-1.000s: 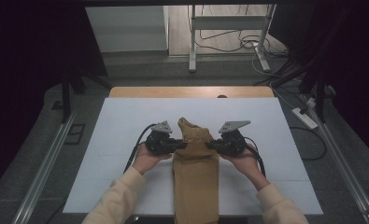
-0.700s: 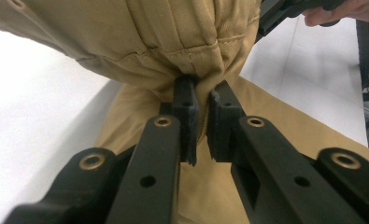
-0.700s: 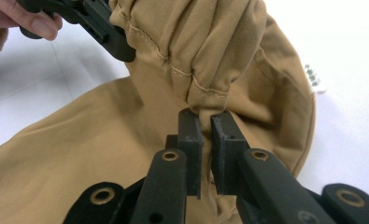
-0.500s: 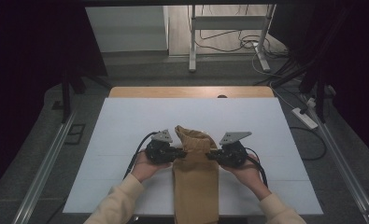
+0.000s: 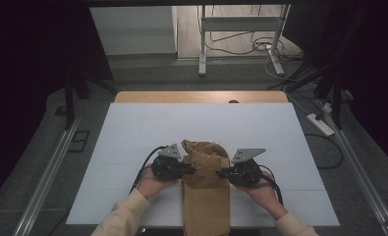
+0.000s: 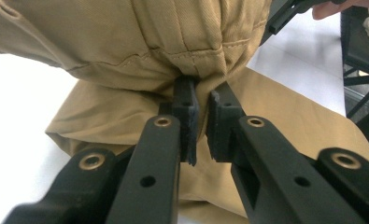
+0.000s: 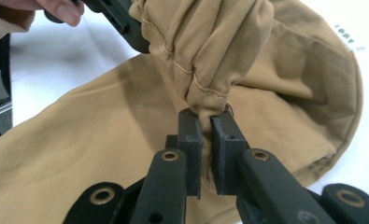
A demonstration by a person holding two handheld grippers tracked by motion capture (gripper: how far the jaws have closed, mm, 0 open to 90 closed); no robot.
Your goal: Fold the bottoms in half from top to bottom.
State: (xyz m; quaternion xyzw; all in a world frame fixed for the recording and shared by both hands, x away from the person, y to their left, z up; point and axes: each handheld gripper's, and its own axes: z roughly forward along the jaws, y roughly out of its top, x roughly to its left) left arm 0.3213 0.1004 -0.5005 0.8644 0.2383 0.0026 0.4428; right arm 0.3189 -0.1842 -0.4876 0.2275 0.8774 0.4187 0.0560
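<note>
A tan garment, trousers by their seams and hem, lies lengthwise on the white table top, its near end hanging over the front edge. Its far end is folded back and lifted between the two grippers. My left gripper is shut on the left side of that raised fold; the tan garment bunches just beyond the left gripper. At the right side, my right gripper is shut on a bunched hem; the tan garment spreads below the right gripper.
The white table top ends in a wooden strip at the back. Metal rails run along both sides of the table. A stand, cables and a power strip sit on the floor beyond.
Both hands have drawn toward the person with the raised fold, bringing it back over the rest of the garment and a little lower. Both grips have held.
</note>
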